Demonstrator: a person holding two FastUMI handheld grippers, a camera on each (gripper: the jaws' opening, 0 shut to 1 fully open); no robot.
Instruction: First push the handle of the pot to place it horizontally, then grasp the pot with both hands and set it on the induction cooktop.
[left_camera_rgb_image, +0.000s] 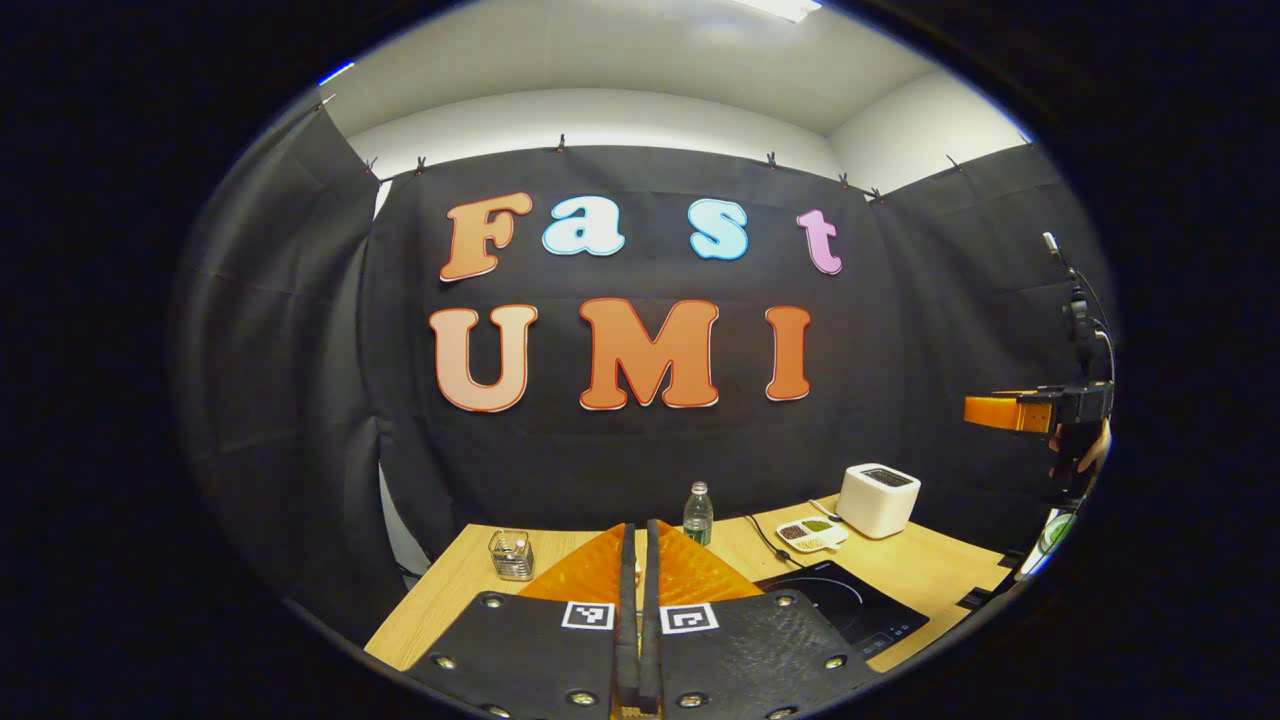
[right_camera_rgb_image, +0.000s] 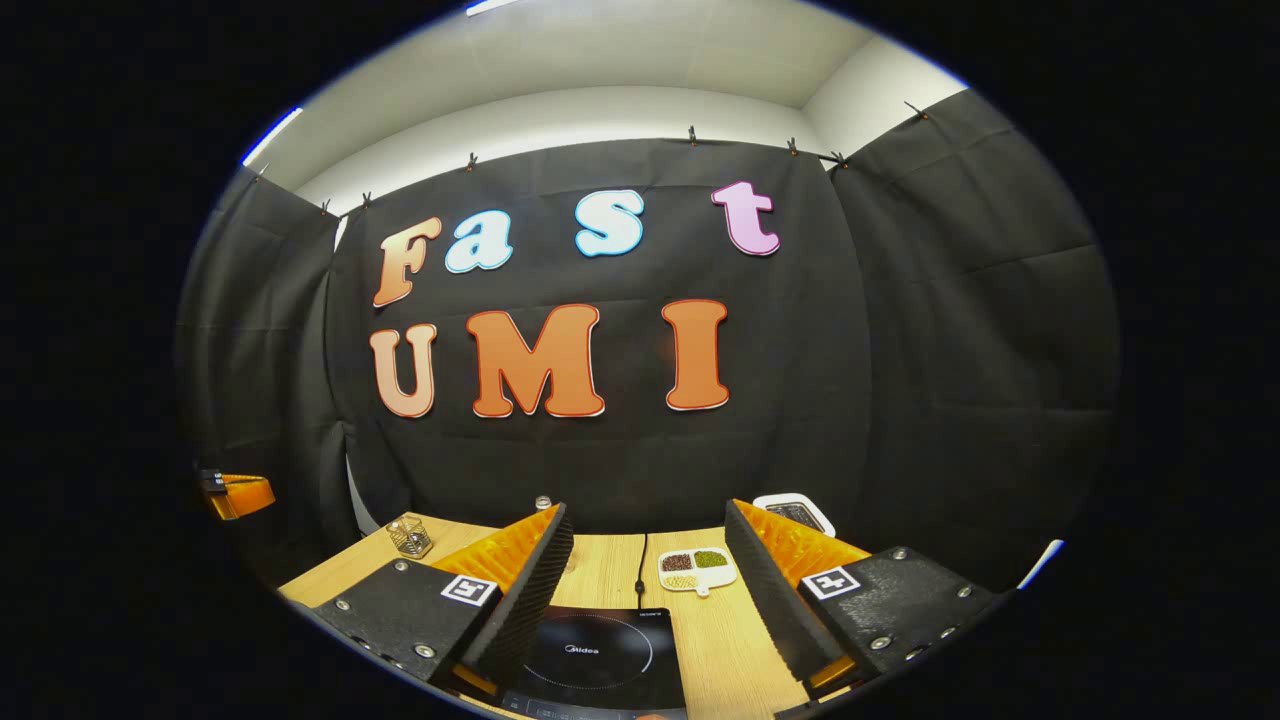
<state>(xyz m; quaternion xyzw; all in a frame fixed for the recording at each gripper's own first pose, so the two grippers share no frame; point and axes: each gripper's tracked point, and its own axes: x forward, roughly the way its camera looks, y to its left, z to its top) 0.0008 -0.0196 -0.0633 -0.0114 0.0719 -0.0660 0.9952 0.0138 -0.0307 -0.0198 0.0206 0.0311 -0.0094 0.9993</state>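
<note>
— What do we have nearest us?

— In the left gripper view, our left gripper (left_camera_rgb_image: 637, 620) has its fingers pressed together with nothing between them. In the right gripper view, our right gripper (right_camera_rgb_image: 648, 590) stands wide apart, also holding nothing.

— And below them?

— The induction cooktop (right_camera_rgb_image: 598, 655) lies on the wooden table (right_camera_rgb_image: 725, 660) between the right gripper's fingers (its cord runs back toward the wall). We cannot tell where the pot is.

— Farther out?

— A divided dish of beans (right_camera_rgb_image: 697, 570) sits just beyond the cooktop, and a white toaster (left_camera_rgb_image: 878, 498) stands behind it. In the left gripper view we also see a water bottle (left_camera_rgb_image: 698, 514) and a small glass holder (left_camera_rgb_image: 512, 554) near the table's far edge.
</note>
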